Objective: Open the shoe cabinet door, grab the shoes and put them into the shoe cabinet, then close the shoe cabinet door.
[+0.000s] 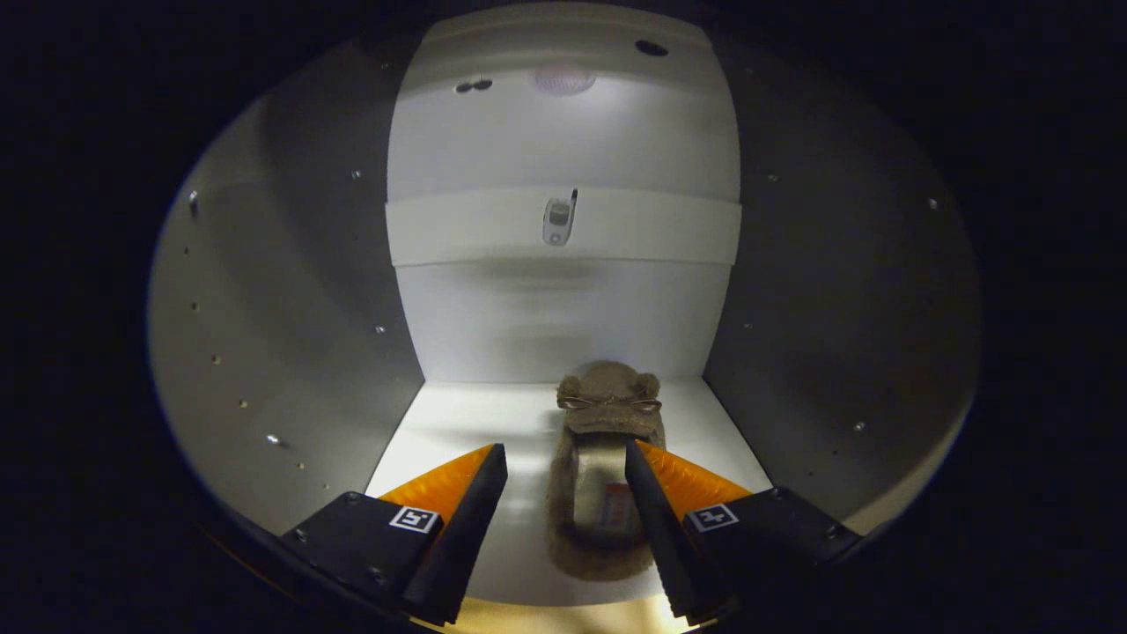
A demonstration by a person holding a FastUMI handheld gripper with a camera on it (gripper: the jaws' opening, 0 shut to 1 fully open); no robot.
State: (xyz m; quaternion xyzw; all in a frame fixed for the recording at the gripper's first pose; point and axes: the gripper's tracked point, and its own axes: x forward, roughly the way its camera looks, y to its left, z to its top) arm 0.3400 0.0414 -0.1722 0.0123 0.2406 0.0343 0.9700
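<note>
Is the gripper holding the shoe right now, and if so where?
No. The gripper is open; the shoe lies on the cabinet floor between the fingers, nearer the right one, unclamped.

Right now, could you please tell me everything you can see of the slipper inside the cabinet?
The slipper is brown and fuzzy, looking like plush fabric, with two small round ears and a stitched face on the toe end, which points toward the cabinet's back wall. Its pale insole shows through the foot opening. It lies flat and upright on the white cabinet floor, between the two sides of the open claw, nearer the right finger, which overlaps its edge; whether they touch is unclear.
</note>
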